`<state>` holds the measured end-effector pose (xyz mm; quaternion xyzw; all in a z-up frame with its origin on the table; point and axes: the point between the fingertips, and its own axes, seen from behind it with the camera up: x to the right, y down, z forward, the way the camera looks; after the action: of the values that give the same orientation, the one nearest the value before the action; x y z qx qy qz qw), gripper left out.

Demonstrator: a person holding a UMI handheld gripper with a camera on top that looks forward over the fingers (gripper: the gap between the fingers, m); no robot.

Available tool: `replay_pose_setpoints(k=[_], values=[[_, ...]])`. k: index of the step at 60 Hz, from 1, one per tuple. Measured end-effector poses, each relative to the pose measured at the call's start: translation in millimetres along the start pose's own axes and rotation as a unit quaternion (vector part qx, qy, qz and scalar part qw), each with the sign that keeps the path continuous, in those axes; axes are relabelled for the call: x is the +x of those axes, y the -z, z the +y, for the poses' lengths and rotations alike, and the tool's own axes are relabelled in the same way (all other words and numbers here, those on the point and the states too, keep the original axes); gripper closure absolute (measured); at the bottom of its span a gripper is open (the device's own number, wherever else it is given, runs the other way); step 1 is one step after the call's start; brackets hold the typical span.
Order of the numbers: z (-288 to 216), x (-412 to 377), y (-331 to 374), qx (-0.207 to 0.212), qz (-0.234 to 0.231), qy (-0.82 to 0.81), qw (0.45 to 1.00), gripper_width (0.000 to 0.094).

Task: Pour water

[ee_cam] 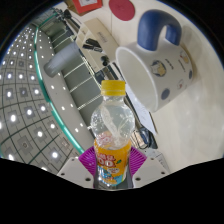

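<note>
A clear plastic bottle (pixel 113 130) with a yellow cap and a yellow-orange label stands upright between my fingers. My gripper (pixel 112 160) is shut on the bottle, with both purple pads (pixel 88 158) pressed against the label's sides. A white mug (pixel 155 60) with a blue handle and printed pattern sits on the white table just beyond the bottle, to the right, its open mouth tilted towards the view. The bottle's lower end is hidden by the gripper body.
The white table (pixel 190 120) runs ahead and to the right. A dark cable (pixel 143 135) lies beside the bottle. Grey boxes and devices (pixel 85 50) sit further back. A red round thing (pixel 122 8) lies at the far end. A tiled floor (pixel 30 110) lies left.
</note>
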<state>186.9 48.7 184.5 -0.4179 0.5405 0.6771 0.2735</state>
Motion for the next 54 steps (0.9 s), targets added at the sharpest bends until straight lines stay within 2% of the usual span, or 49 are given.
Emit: replay_pose_setpoints(k=[2, 3, 4, 8, 10, 11, 16, 17, 29, 38, 46, 54], values=[[4, 0, 0, -0.005, 0.015, 0.039, 0.999, 0.0551], [7, 3, 23, -0.008, 0.023, 0.061, 0.998, 0.0551], [8, 4, 1, -0.009, 0.035, 0.091, 0.995, 0.0551], [5, -1, 8, -0.012, 0.076, 0.224, 0.972, 0.055], [3, -2, 36, -0.012, 0.086, 0.286, 0.954, 0.0547], [-4, -9, 9, -0.01, 0.091, 0.316, 0.944, 0.0547], [-21, -47, -1, 0.001, 0.104, 0.439, 0.893, 0.0546], [-24, -51, 17, 0.004, 0.109, 0.463, 0.88, 0.0548], [-92, -121, 31, 0.061, 0.157, 0.733, 0.659, 0.0547], [-164, -136, 48, 0.09, 0.198, 0.806, 0.55, 0.0549], [-241, -108, 62, 0.094, 0.247, 0.827, 0.496, 0.0548], [-285, -73, 72, 0.084, 0.277, 0.815, 0.502, 0.0548]])
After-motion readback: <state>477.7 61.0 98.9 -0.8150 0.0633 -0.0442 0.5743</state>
